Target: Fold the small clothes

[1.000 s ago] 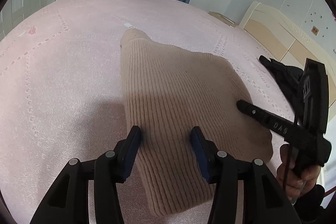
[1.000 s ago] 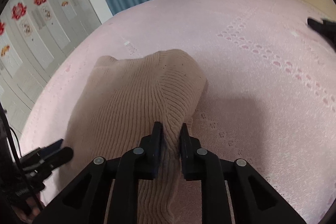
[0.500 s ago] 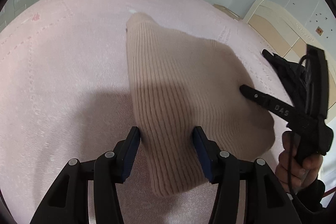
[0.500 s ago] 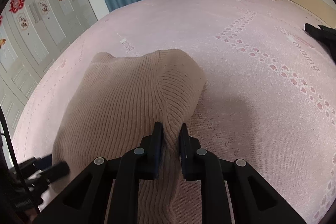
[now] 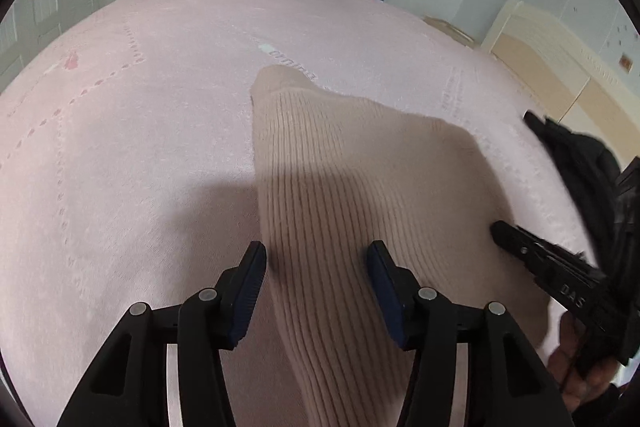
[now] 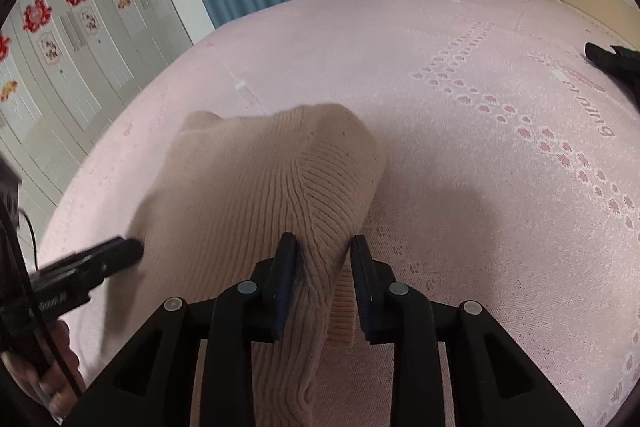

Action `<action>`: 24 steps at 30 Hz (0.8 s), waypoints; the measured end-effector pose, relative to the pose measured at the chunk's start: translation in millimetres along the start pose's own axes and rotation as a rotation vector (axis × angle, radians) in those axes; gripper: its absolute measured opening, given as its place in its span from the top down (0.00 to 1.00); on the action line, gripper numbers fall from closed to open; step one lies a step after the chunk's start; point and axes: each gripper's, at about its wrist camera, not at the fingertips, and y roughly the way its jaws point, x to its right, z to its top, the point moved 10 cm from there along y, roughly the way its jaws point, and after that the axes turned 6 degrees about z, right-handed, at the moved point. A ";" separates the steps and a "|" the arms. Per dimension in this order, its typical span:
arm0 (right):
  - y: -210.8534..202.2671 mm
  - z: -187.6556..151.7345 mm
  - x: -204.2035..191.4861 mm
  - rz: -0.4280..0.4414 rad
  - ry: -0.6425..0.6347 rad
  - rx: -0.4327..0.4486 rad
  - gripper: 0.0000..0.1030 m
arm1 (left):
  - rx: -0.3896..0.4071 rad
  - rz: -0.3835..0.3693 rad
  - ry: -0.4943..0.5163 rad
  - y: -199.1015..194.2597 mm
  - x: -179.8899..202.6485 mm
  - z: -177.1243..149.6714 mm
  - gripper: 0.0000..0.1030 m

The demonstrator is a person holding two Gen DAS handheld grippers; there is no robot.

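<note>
Knitwear (image 5: 360, 187), a beige ribbed piece, lies doubled over on the pink bed (image 5: 120, 147), so one fold looks done and neatening or a further fold seems left. The right gripper (image 6: 324, 267) has just been opening, its jaws parted with a ridge of knit between them. The left gripper (image 5: 316, 267) stands wide over the near edge, pads off the cloth.

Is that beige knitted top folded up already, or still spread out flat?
Folded. The beige ribbed sweater lies doubled into a compact bundle on the pink bedspread, with no sleeves spread out; how many layers, cannot tell.
</note>
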 end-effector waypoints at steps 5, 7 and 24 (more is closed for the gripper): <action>6.8 -5.6 14.5 -0.055 -0.022 0.016 0.65 | 0.027 0.014 0.017 3.1 -0.4 -6.4 0.43; 8.3 -6.4 19.3 -0.037 0.013 0.007 0.65 | 0.012 -0.005 -0.013 5.2 -2.2 -6.8 0.42; -8.4 -0.6 -5.7 -0.023 -0.025 0.008 0.90 | -0.026 -0.023 -0.062 -17.5 -6.3 -17.7 0.44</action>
